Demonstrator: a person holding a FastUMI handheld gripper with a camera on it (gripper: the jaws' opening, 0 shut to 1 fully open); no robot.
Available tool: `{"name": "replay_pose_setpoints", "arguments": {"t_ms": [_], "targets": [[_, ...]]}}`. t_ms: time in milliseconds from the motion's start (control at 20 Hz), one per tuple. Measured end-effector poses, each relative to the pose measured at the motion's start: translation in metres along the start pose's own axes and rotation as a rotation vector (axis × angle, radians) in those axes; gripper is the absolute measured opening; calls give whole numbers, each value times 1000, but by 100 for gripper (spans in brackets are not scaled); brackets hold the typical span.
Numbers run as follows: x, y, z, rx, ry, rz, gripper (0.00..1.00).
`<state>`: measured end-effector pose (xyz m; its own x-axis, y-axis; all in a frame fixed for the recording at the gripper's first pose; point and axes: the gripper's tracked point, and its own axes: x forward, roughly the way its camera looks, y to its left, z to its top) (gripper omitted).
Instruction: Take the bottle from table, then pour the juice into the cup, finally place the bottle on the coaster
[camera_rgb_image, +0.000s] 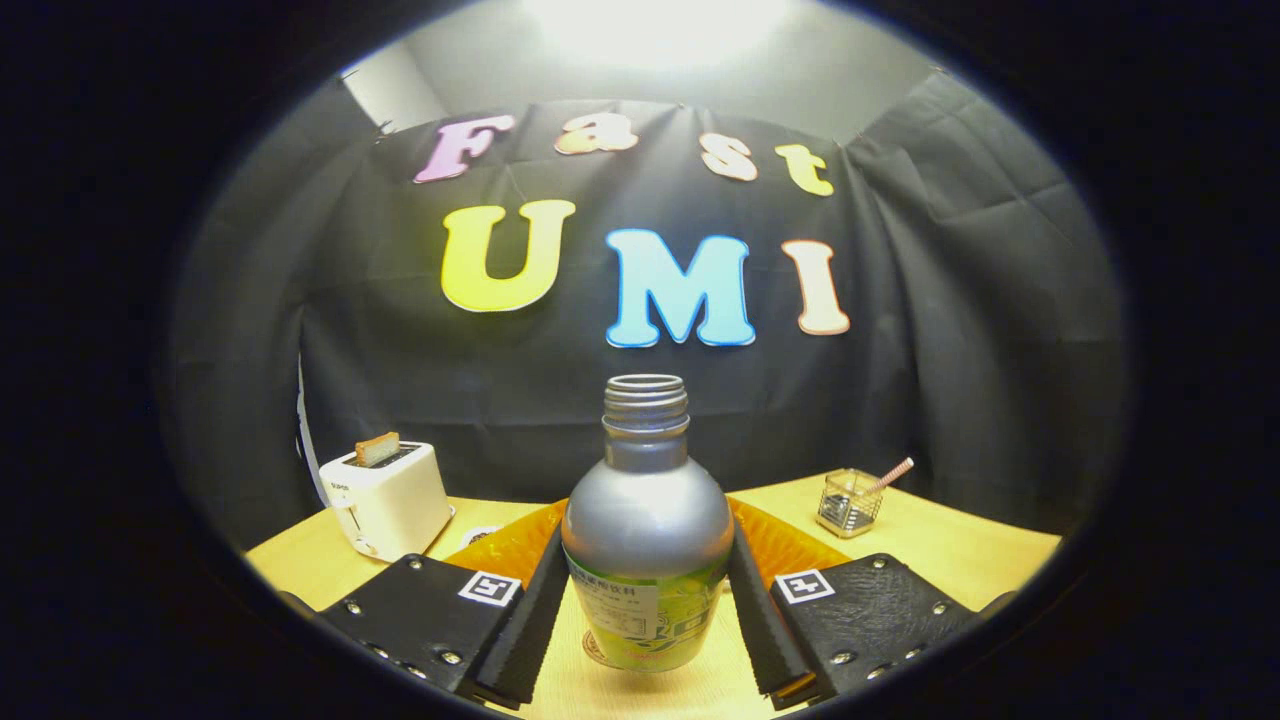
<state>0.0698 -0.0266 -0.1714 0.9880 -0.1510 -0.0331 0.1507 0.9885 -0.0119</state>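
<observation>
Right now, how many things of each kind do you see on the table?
Bottle, standing between the gripper fingers: 1
Toaster, with a slice in it: 1
Clear holder with a straw: 1
Orange mat behind the bottle: 1
Total: 4

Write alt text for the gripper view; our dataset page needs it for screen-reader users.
An open-necked silver bottle stands upright between the gripper fingers, which flank its sides closely. Beyond them on the wooden table are a white toaster holding toast and a small glass cup with a straw.
</observation>
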Motion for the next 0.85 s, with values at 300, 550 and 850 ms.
{"name": "replay_pose_setpoints", "arguments": {"t_ms": [300, 550, 850], "targets": [[2, 13, -8, -1, 23, 31, 78], [17, 12, -20, 42, 48, 32, 78], [41, 21, -43, 30, 26, 28, 78]]}}
